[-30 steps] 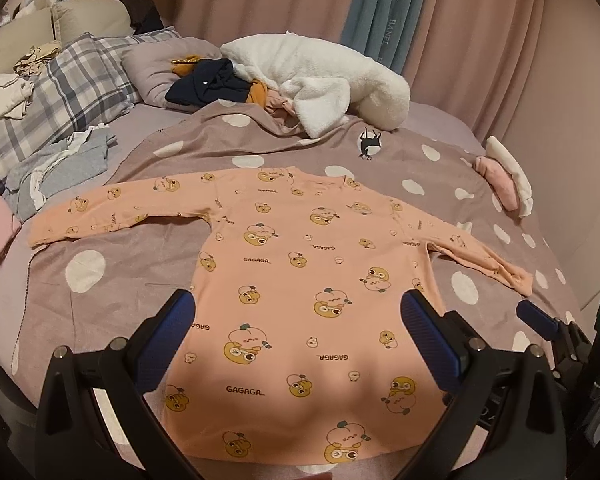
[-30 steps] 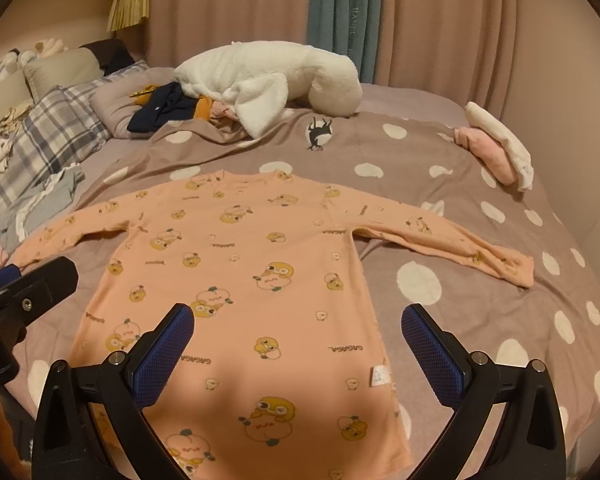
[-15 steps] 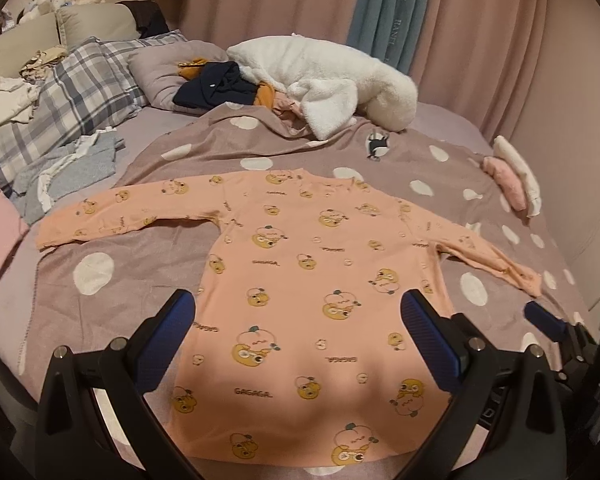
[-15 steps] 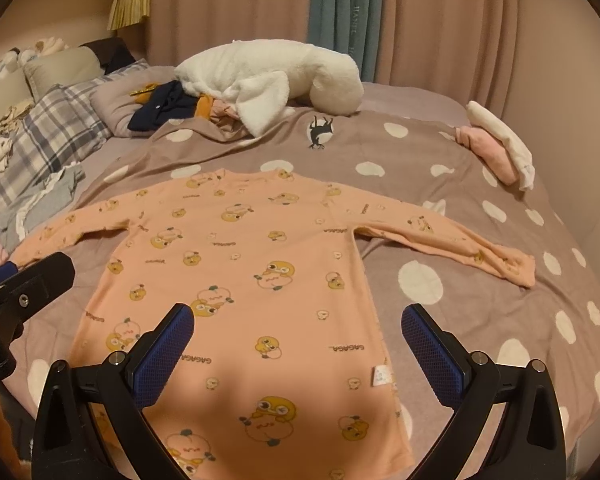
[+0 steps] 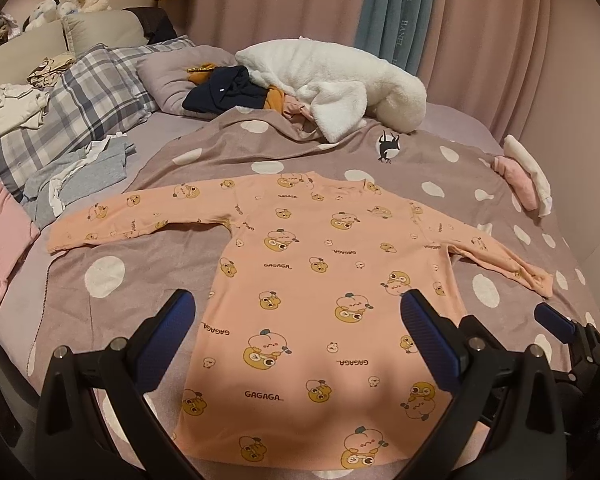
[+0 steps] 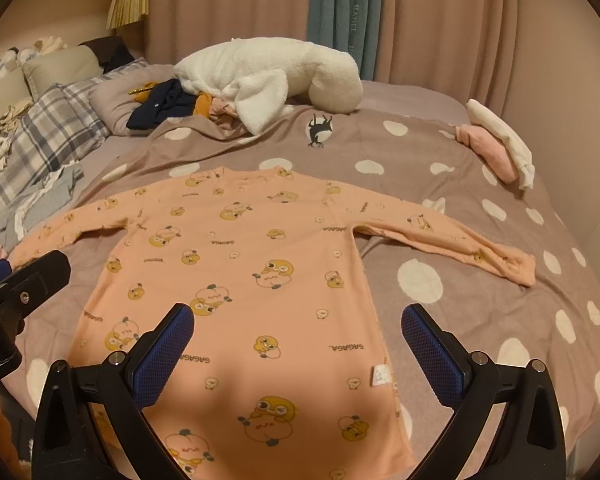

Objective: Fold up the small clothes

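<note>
A small peach long-sleeved shirt [image 5: 312, 280] with cartoon ducks and "GAGAGA" print lies flat on the bed, both sleeves spread out, hem nearest me. It also shows in the right wrist view [image 6: 244, 280]. My left gripper [image 5: 296, 328] is open and empty, hovering above the shirt's lower left part. My right gripper [image 6: 296, 336] is open and empty above the shirt's lower right part. The right gripper's tip shows at the right edge of the left wrist view [image 5: 556, 324].
A taupe blanket [image 5: 112, 280] with white dots covers the bed. A white fluffy garment [image 5: 340, 88], dark clothes [image 5: 224, 92] and a plaid pillow [image 5: 80, 108] lie at the back. Grey clothes [image 5: 76, 176] lie left. Folded pink and white clothes [image 6: 496, 144] sit far right.
The left gripper has drawn back and tilted a little, so the shirt sits further off in its view. The right gripper has barely moved. Both stay open.
</note>
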